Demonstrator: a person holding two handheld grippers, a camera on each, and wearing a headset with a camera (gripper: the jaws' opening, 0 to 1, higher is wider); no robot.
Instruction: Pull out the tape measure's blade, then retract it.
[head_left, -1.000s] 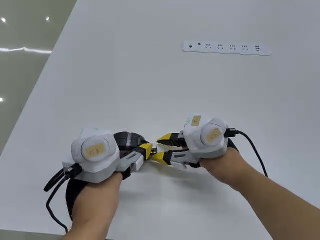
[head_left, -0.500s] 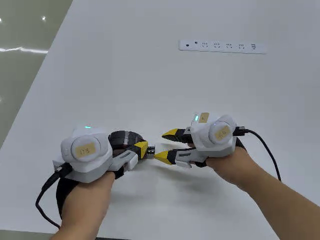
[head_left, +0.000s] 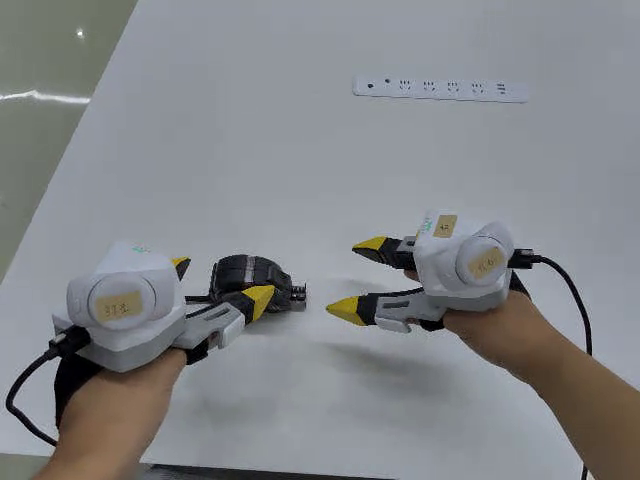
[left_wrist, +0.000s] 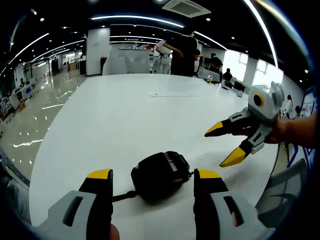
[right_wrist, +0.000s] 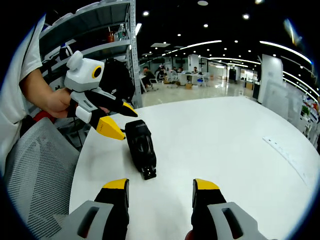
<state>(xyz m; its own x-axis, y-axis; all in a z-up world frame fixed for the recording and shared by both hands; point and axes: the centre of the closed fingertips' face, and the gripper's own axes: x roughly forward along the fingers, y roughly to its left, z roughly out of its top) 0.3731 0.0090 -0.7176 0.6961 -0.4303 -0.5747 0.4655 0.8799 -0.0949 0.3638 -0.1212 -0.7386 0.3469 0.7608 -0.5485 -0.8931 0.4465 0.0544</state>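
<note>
A black tape measure (head_left: 250, 280) lies on the white table (head_left: 300, 170), its blade drawn in and the hook end (head_left: 298, 293) pointing right. My left gripper (head_left: 220, 280) stands open around it, the yellow fingertips (left_wrist: 100, 175) on either side and not pressing it. In the left gripper view the tape measure (left_wrist: 160, 175) sits between the jaws. My right gripper (head_left: 357, 277) is open a short way right of the hook, holding nothing. From the right gripper view the tape measure (right_wrist: 140, 145) lies ahead of my right gripper (right_wrist: 162, 185), with my left gripper (right_wrist: 120, 120) behind it.
A white power strip (head_left: 440, 88) lies at the table's far side. The table's left edge (head_left: 60, 190) drops to a glossy floor. Black cables trail from both grippers. People stand in the distance beyond the table, and a mesh chair (right_wrist: 40, 165) is near the table's edge.
Both grippers have drawn apart, the left one to the left and the right one to the right. The right jaws have left the hook end and stand wider. The left jaws have opened around the case.
</note>
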